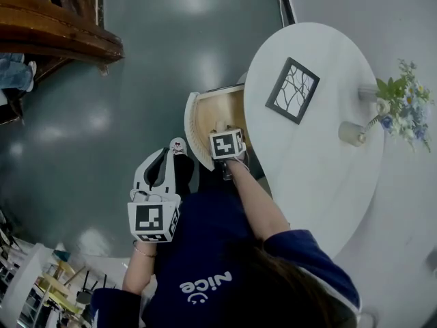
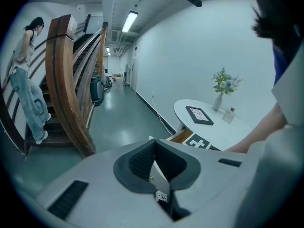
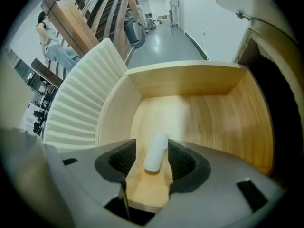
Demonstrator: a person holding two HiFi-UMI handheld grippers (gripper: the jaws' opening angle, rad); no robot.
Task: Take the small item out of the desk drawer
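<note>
The right gripper's (image 3: 152,151) dark ribbed jaws stand narrowly apart around a small white cylinder (image 3: 155,152), a sliver of wood showing on one side. Smooth and matte, the cylinder lies on the floor of the open drawer (image 3: 199,122), its long axis pointing away toward the pale-wood back wall. The drawer front (image 3: 76,110) is white and fluted. The left gripper (image 2: 153,145) hangs beside the round white counter (image 1: 321,183), jaws pressed together on nothing.

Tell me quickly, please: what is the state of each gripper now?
Left gripper: shut, holding nothing.
Right gripper: open inside the drawer, with the small white cylinder between its jaws, not yet clamped.
</note>
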